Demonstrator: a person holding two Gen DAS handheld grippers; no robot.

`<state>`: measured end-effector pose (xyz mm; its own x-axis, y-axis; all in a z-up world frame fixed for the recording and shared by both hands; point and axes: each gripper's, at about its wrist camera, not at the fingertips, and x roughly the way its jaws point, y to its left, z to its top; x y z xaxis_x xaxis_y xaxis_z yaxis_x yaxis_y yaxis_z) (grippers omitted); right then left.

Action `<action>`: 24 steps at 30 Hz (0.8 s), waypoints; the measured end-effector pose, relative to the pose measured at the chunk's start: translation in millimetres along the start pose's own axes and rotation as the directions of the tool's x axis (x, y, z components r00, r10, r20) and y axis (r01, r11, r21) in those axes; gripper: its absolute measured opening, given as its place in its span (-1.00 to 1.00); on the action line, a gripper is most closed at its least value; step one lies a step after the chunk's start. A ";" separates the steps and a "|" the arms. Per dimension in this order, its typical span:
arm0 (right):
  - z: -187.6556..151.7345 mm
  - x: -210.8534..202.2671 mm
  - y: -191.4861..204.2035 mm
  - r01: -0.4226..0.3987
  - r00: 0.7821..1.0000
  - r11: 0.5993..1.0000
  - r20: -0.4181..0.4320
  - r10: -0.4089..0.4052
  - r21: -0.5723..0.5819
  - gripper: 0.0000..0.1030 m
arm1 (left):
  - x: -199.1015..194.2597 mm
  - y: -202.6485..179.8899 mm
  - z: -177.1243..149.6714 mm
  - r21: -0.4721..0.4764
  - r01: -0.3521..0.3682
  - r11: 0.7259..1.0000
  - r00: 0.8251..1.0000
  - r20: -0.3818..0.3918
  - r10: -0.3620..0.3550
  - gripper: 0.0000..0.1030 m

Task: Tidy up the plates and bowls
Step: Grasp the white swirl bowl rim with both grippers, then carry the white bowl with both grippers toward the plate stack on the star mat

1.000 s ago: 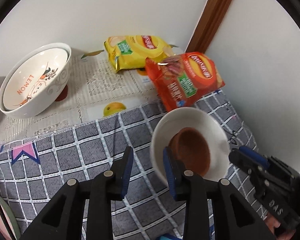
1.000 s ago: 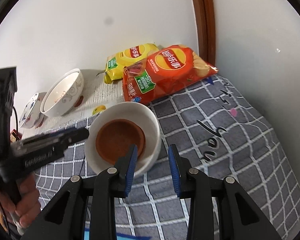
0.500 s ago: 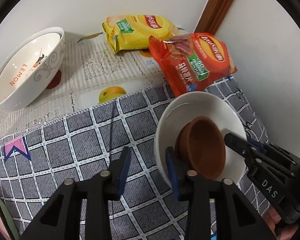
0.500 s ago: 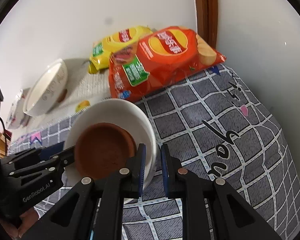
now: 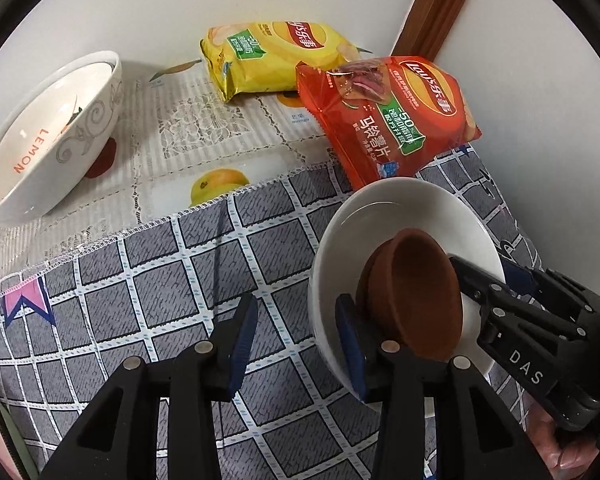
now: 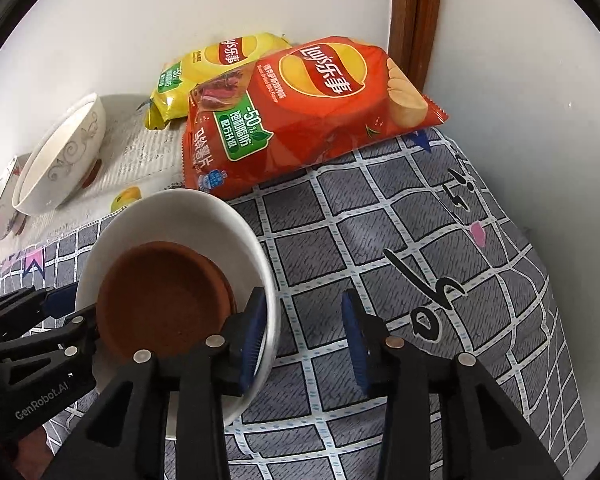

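Left wrist view: my left gripper (image 5: pixel 296 336) is open, jaws straddling the near rim of the white bowl (image 5: pixel 404 208) at lower right of frame — one finger inside, one outside, not clamped. The brown bowl (image 5: pixel 416 292) sits tilted inside it. My right gripper (image 5: pixel 500 312) comes in from the right edge over the far rim. The lemon bowl (image 5: pixel 48 140) sits at upper left on the fruit-print mat.

Right wrist view: right gripper (image 6: pixel 304 336) is open too, left finger inside the white bowl's (image 6: pixel 188 216) rim at lower left, right finger outside over the checked cloth (image 6: pixel 400 240). The red chip bag (image 6: pixel 300 116) is just behind the bowl.

To do this well: close both sides evenly on the rim, lift level so the brown bowl (image 6: pixel 160 296) doesn't slide — and keep off the chip bag.
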<state>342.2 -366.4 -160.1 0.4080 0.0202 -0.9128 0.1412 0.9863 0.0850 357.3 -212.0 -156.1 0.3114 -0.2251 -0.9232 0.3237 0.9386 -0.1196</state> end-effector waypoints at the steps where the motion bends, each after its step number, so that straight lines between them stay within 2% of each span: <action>1: -0.2 -0.8 -0.8 0.000 1.000 1.000 0.004 0.000 -0.005 -0.25 | 1.0 -1.2 0.3 0.001 0.002 1.000 1.000 0.002 -0.002 -0.29; 6: -2.7 -1.6 -1.7 -0.024 0.999 1.000 0.042 0.023 0.012 -0.27 | 1.9 -0.5 -2.4 -0.015 0.022 1.000 0.999 0.024 -0.021 -0.34; 11: -6.7 -4.6 -4.2 -0.077 0.996 0.996 0.051 0.075 0.040 -0.57 | -0.4 -1.8 -5.2 -0.007 0.026 1.000 0.999 0.039 -0.026 -0.47; 13: -6.2 -4.0 -2.7 -0.084 0.995 0.995 0.056 0.081 0.045 -0.61 | -0.7 -2.3 -5.6 -0.014 0.025 1.000 0.999 0.044 -0.025 -0.49; 15: -6.6 -3.6 -3.9 -0.104 0.993 0.993 0.062 0.100 0.060 -0.64 | -0.8 -2.5 -5.5 -0.021 0.048 0.999 0.998 0.048 -0.047 -0.63; 18: -6.0 -2.8 -5.4 -0.131 0.990 0.989 0.055 0.128 0.067 -0.75 | -1.3 -4.4 -5.5 -0.021 0.051 0.998 0.997 0.051 -0.050 -0.71; 24: -6.2 -3.4 -1.8 -0.121 0.991 0.991 0.058 0.117 0.063 -0.80 | -0.5 -5.3 -4.0 -0.010 0.057 0.998 0.997 0.047 -0.057 -0.70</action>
<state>334.9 -367.3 -159.6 0.4730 0.1262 -0.8720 0.1471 0.9645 0.2194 351.9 -215.8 -156.5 0.3343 -0.2901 -0.8967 0.3319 0.9267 -0.1761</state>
